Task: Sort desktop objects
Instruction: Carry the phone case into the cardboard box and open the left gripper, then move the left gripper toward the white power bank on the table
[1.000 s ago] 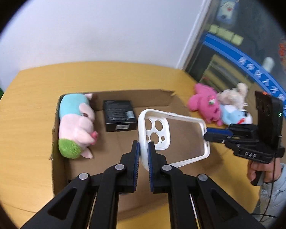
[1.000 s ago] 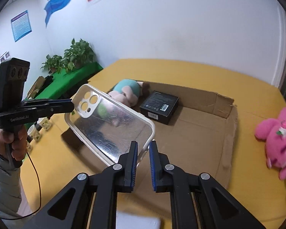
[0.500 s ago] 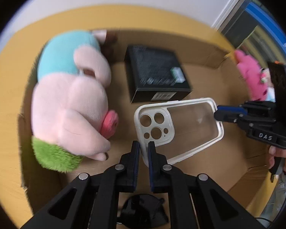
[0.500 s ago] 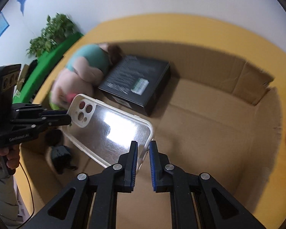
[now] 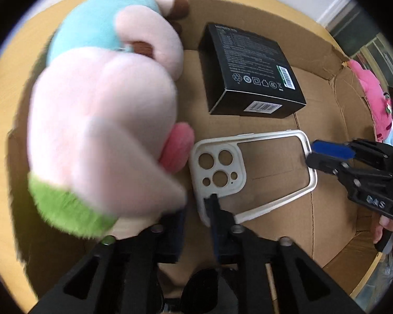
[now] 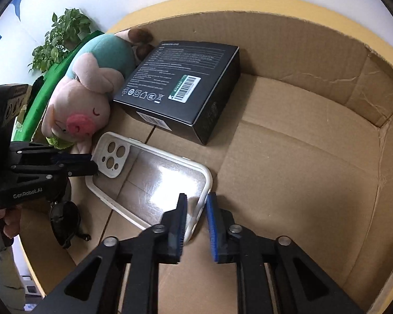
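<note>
Both grippers are spreading their jaws where half a second ago they were pinching the phone case [image 6: 154, 180] between them, and the case is now lying low in the cardboard box [image 6: 314, 141], camera-cutout end toward the pig plush [image 6: 83, 104] and just in front of the black carton [image 6: 183, 89].

From the right wrist view, the right gripper [image 6: 196, 209] is standing open with the case's bottom corner between its jaws, apparently no longer clamped. The left gripper [image 5: 194, 214] is also parted, its right finger overlapping the case's [image 5: 251, 175] camera-end rim; its left finger is hiding under the plush [image 5: 102, 120], so whether it is touching the toy is hard to say.

Judging by its thin white frame and clear glossy back, the case is probably very light, a little flexible and slick on the flat panel. A grip is likely holding best across the raised rim at a corner or short end, rather than on the clear back, and a hard squeeze is likely bowing the frame.

Outside the box wall, a pink plush [image 5: 374, 99] is waiting on the table [image 5: 7, 83], so sorting is looking unfinished.
</note>
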The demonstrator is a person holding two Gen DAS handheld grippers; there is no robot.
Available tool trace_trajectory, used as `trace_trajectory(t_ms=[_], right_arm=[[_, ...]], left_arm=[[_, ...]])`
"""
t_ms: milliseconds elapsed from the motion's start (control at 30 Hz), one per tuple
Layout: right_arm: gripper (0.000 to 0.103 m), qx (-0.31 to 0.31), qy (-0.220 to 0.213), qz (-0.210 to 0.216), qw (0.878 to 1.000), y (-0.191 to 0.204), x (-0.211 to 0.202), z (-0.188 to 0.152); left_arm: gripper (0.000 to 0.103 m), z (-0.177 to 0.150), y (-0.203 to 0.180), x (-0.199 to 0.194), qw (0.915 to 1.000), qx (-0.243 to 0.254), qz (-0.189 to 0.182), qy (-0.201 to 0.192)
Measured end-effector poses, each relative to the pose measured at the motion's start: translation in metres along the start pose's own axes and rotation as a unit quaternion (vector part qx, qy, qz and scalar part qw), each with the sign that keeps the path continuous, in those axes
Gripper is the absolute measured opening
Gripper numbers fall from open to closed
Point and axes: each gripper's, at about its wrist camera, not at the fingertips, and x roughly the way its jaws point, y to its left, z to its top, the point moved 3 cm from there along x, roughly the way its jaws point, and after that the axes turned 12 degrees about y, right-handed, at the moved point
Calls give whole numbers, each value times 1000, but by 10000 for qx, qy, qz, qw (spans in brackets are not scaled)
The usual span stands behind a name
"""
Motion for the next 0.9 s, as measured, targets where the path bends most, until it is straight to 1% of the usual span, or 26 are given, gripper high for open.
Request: trace_trajectory(t_ms=[33,67,100,133,167,200,233,267,300,333,367,433,500,567,667,800,900], right_arm=[[54,42,-176,-168,9997,3,-11,-4],[63,60,-384,-284,9988,6,-24,-8],[77,55,-685,-389,9969,12,-41,-17],[90,31,-1050,-488,9933,21,-62,-31],[98,17,-1385,-633,9883,31,-81,-48],[103,7,-1678,-796,9826,41,-96,-64],[103,-40,-1929,-946,9766,54,-110,-82],[103,-111,-2099,-1077,9717,65,-118,-98],[103,-158,-2222,-1213,9673,75,-124,-114],[103,-183,-2345,-1369,9622,87,-127,-133],[103,-175,-2442,-1477,9582,95,-129,-147],[103,-119,-2610,-1597,9520,110,-130,-171],[103,-74,-2752,-1601,9479,117,-133,-188],[103,-48,-2830,-1620,9453,118,-135,-205],[103,-56,-2799,-1608,9464,119,-132,-219],[103,-118,-2772,-1542,9483,118,-133,-243],[103,-204,-2737,-1452,9506,115,-128,-254]], left_arm=[[23,-5,0,-9,9998,3,-1,-174],[23,-11,5,-27,9982,-33,-2,-599],[23,-21,5,-49,9938,-104,44,-1106],[24,-40,4,-77,9836,-218,153,-1786],[37,-59,2,-100,9724,-288,257,-2302],[66,-80,-3,-119,9595,-323,343,-2778],[81,-107,-10,-138,9424,-339,474,-3294],[93,-124,-18,-149,9276,-312,636,-3669],[93,-144,-27,-155,9136,-250,830,-3972],[93,-157,-35,-157,9064,-153,979,-4107],[93,-167,-48,-155,9032,-26,1098,-4150],[93,-182,-67,-144,9066,135,1195,-4044],[93,-199,-72,-135,9119,186,1122,-3942],[93,-210,-80,-128,9130,247,1066,-3930],[93,-219,-92,-120,9128,310,1084,-3925],[93,-232,-101,-116,9141,279,843,-3956],[93,-239,-109,-105,9196,315,781,-3836]])
